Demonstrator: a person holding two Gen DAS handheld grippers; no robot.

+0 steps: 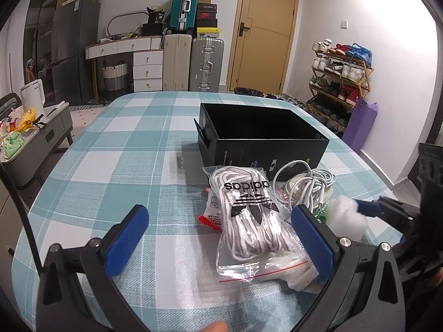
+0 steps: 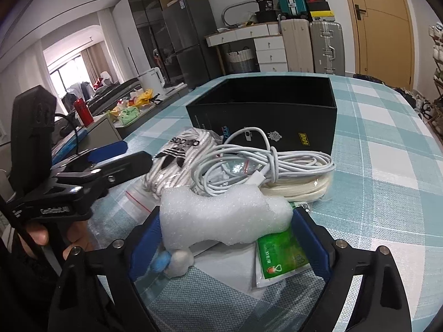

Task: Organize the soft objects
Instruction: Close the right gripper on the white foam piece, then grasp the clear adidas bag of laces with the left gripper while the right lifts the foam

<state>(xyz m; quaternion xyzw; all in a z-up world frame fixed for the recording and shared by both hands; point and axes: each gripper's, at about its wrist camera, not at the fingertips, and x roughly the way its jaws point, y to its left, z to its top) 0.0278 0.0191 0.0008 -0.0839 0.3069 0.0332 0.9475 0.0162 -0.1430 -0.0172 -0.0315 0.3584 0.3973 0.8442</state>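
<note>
The right gripper (image 2: 225, 238) has its jaws pinching the white foam piece (image 2: 221, 221), one blue pad on each side; to do this step well, I think it should squeeze softly so the foam does not squash flat, lift it straight up so it does not drag the green packet (image 2: 279, 251) under it, then carry it over the white cable (image 2: 249, 166) and drop it low inside the black box (image 2: 265, 110); the left gripper (image 1: 218, 238) has its jaws spread wide around the bag of white laces (image 1: 249, 215) but is not squeezing it; it can wait out of the way; the foam is bumpy, puffy and looks very light; it sits at the near edge of the pile on the checked surface (image 2: 387, 179), just in front of the cable, with the box behind
</note>
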